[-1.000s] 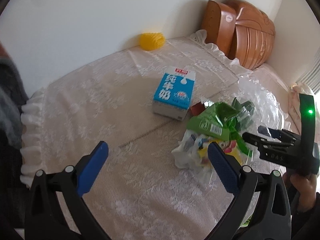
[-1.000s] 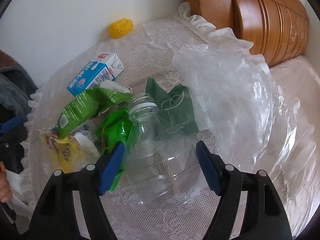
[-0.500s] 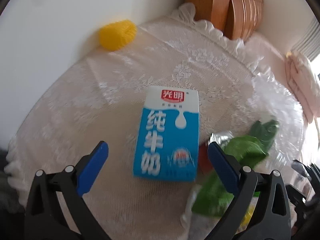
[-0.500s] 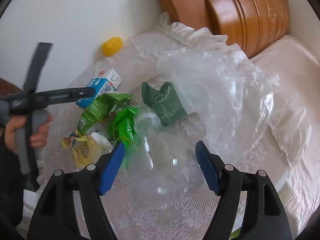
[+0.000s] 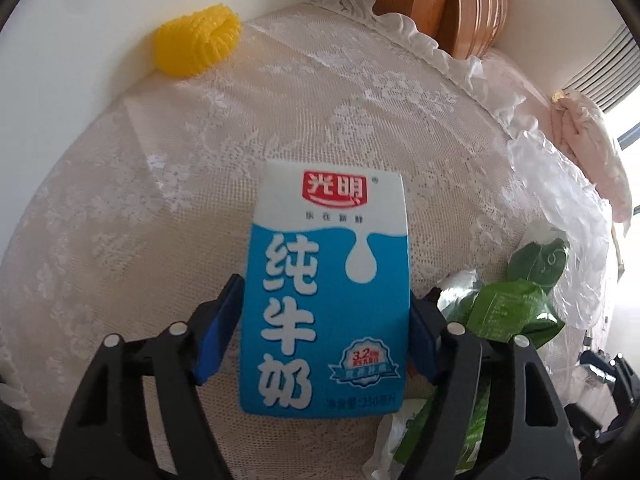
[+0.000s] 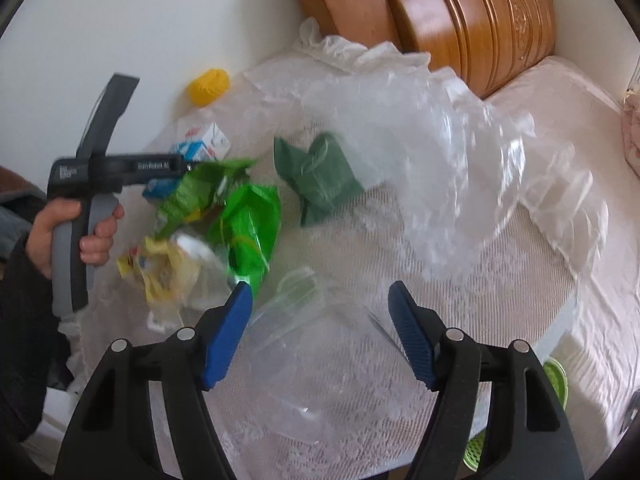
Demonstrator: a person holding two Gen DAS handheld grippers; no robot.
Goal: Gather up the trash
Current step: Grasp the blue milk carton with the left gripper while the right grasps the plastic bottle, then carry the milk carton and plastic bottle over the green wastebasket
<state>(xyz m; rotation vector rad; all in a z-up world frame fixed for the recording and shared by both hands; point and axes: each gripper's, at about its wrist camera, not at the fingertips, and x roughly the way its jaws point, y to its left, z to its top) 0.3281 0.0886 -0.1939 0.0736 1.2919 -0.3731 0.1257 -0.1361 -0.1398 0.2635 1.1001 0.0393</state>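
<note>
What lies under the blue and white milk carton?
The milk carton lies flat on the lace tablecloth; only cloth shows around its edges. Anything directly beneath is covered. The left hand-held gripper is closing on its sides.

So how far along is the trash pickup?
Nothing looks bagged yet. In hand: the left claw is closing around the milk carton; the right claw grips the clear bottle. Left: the green wrappers, the yellow wrapper and the dark green packet lie beside the clear plastic bag.
</note>
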